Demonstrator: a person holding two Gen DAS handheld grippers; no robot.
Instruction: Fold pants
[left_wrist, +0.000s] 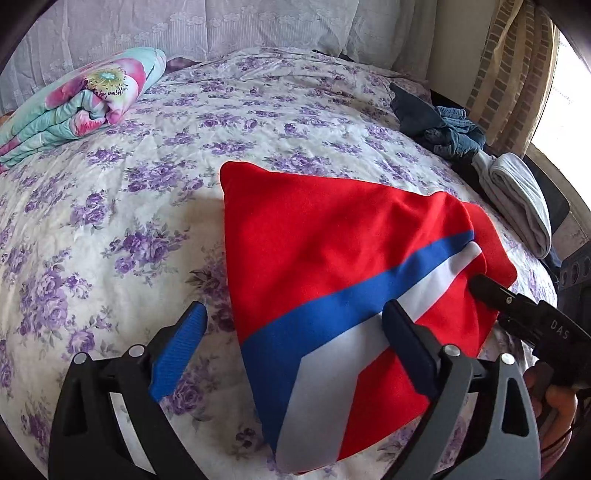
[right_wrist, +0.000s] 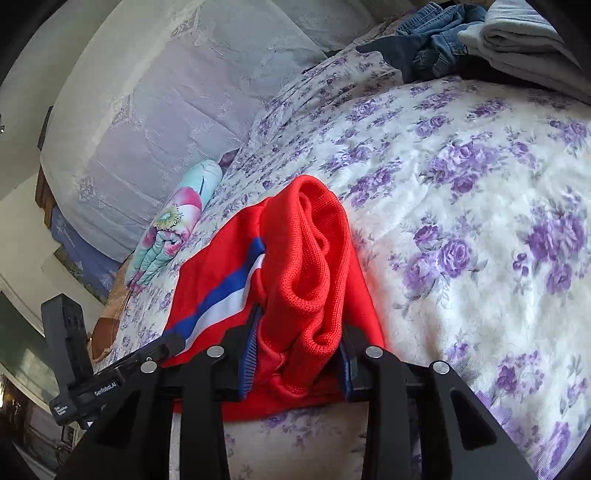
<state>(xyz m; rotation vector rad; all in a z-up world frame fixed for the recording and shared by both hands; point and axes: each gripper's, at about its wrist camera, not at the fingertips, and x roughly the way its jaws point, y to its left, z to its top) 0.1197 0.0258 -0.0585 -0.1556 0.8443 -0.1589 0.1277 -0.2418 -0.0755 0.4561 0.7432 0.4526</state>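
Observation:
The red pants (left_wrist: 332, 236) with a blue and white stripe lie folded on the floral bedspread (left_wrist: 110, 221). My left gripper (left_wrist: 295, 332) is open just above their near left edge, one blue finger (left_wrist: 181, 350) over the bedspread, the other over the stripe. My right gripper (right_wrist: 299, 354) is shut on a bunched red fold of the pants (right_wrist: 310, 258) at their right end. It also shows in the left wrist view (left_wrist: 491, 291), touching the pants' right corner.
A rolled floral quilt (left_wrist: 74, 107) lies at the far left of the bed. A heap of blue jeans (left_wrist: 443, 129) and a folded grey garment (left_wrist: 517, 199) sit at the far right edge. Lace-covered pillows (left_wrist: 221, 26) line the back.

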